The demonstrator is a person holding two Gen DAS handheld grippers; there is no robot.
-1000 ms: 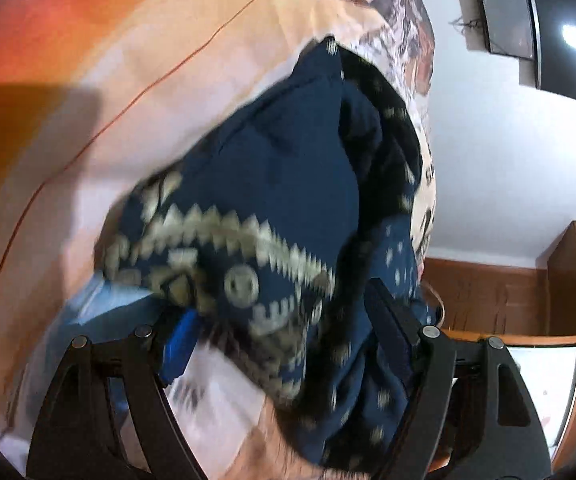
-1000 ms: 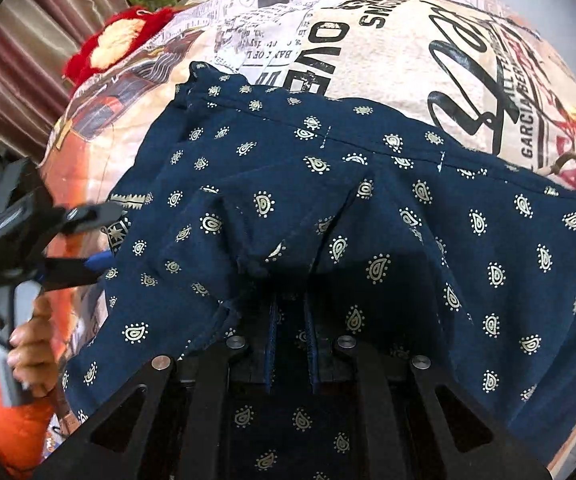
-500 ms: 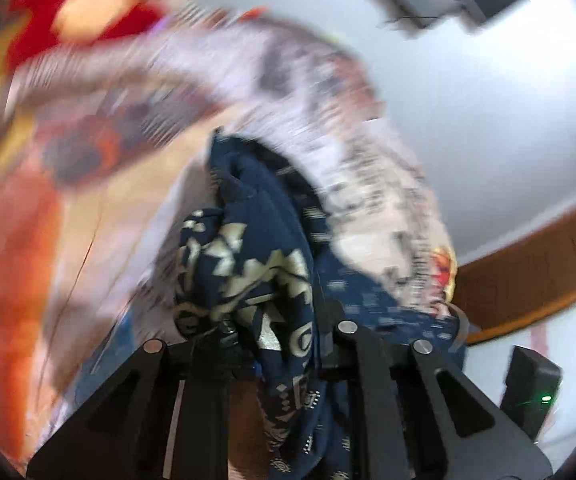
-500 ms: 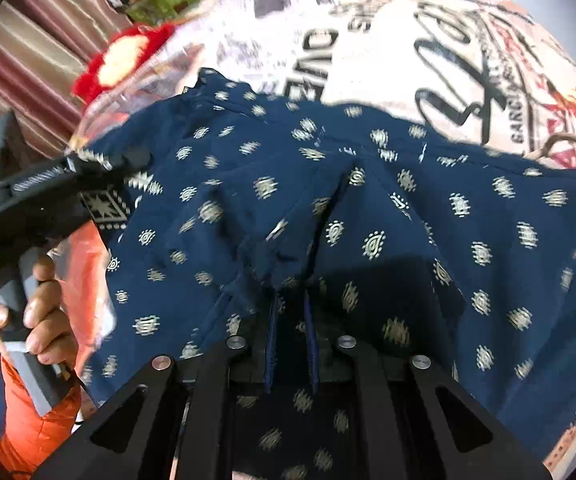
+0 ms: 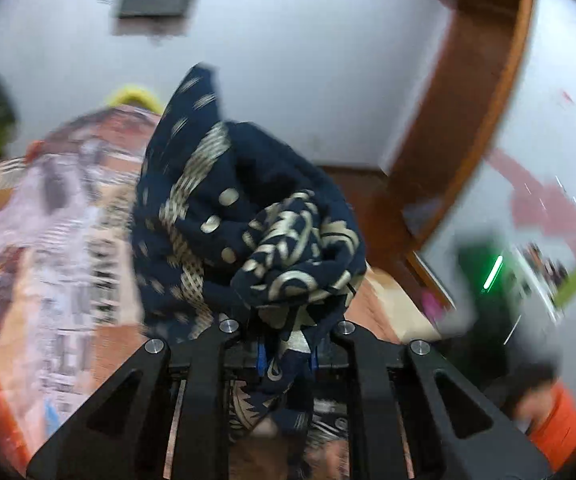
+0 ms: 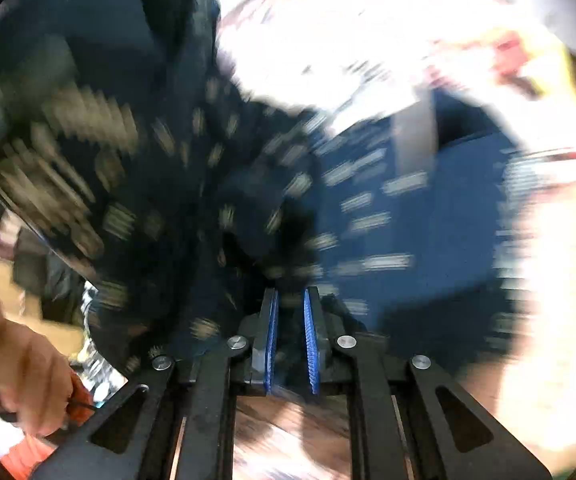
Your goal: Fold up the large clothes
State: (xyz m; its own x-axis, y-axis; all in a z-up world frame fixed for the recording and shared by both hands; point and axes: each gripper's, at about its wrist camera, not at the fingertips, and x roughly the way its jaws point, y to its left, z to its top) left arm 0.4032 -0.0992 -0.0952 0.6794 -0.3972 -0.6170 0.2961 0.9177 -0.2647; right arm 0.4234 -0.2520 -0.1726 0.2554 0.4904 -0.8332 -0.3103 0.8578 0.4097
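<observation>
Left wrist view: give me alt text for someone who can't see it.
The left gripper is shut on a bunched navy garment with cream patterning, which stands in a heap just ahead of its fingers. Behind lie a blurred printed bedspread, a pale wall and a wooden frame.

Ahead of left gripper (image 5: 286, 354): bunched navy cream-patterned garment (image 5: 248, 224) blocking centre and 12 o'clock. Open white wall (image 5: 308, 60) beyond. Curved brown wooden frame (image 5: 460, 120) at 2 o'clock; printed bedspread (image 5: 60, 232) at 9 o'clock.
</observation>
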